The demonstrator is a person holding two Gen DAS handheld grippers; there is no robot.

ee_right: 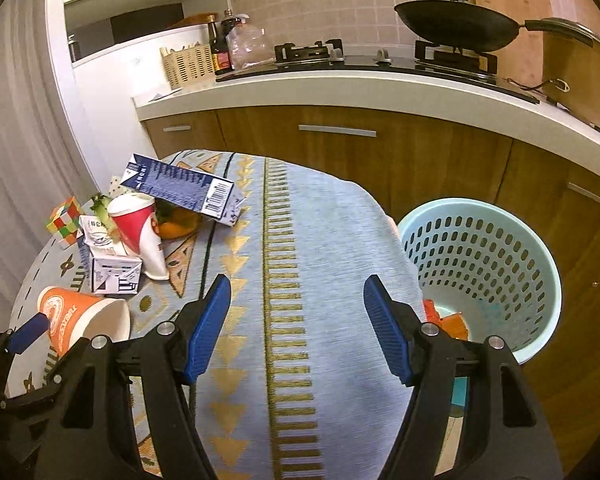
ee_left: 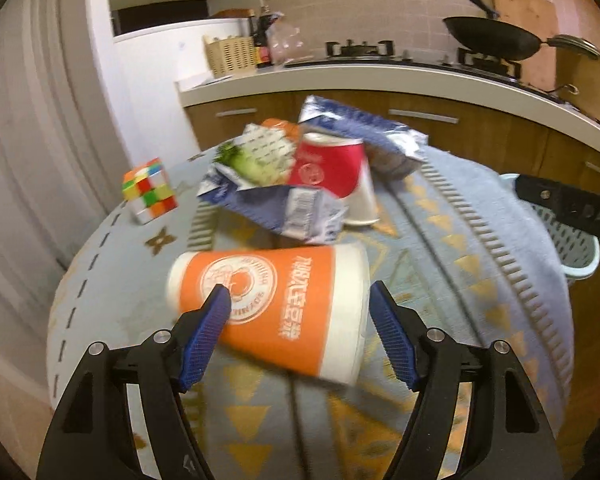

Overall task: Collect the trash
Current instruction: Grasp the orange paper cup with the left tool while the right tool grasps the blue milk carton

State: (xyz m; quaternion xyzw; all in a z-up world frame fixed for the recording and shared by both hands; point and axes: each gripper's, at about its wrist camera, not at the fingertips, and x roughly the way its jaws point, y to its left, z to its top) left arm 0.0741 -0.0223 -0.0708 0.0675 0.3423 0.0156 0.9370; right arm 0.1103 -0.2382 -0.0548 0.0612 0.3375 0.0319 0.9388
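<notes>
Sideways, orange cup [ee_left: 276, 304] shows Chinese characters, round logo.

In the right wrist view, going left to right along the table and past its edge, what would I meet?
Rubik's cube → red paper cup → blue milk carton → bare tablecloth → light blue perforated basket.

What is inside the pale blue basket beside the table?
In the basket, an orange piece of trash lies at the bottom near the table side. The right gripper and the tablecloth hide the rest of that side.
</notes>
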